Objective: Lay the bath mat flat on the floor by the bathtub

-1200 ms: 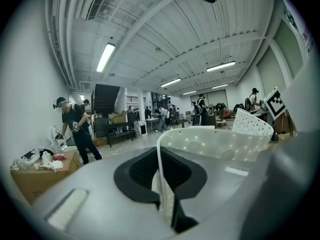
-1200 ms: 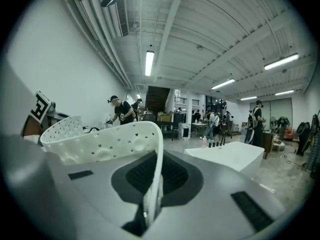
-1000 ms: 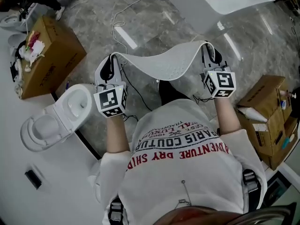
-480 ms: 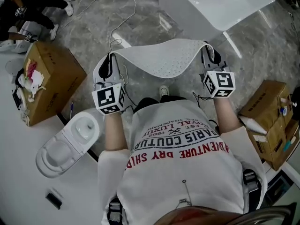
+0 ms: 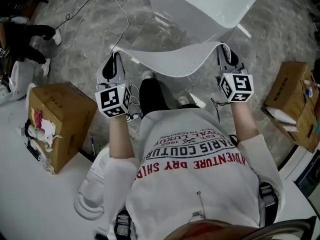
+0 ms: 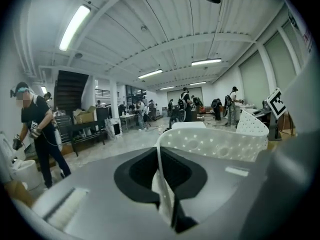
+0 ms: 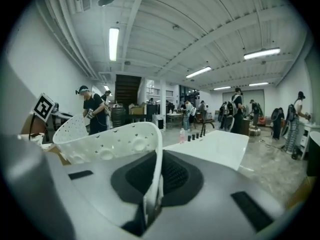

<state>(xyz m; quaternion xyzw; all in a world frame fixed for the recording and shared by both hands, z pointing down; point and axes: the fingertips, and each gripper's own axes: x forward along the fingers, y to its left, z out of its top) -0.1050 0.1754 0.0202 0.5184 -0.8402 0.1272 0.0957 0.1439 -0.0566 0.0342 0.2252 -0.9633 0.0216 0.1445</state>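
Perforated rubbery white bath mat (image 5: 175, 61)

right tongs (image 7: 154, 186) clamp the bath mat (image 7: 107, 145) edge; bathtub (image 7: 216, 148) apparently beyond.

Surface: grey marbled floor (image 5: 80, 49), with a white strip (image 5: 30, 204) along its left side.
Top: white bathtub (image 5: 200, 9) standing on the grey part.
Beside tub: thin cable (image 5: 126, 15), lying loose.
Left: open cardboard box (image 5: 62, 121), at the strip's edge.
Right: second cardboard box (image 5: 292, 101).
Lower left: white toilet (image 5: 95, 194).
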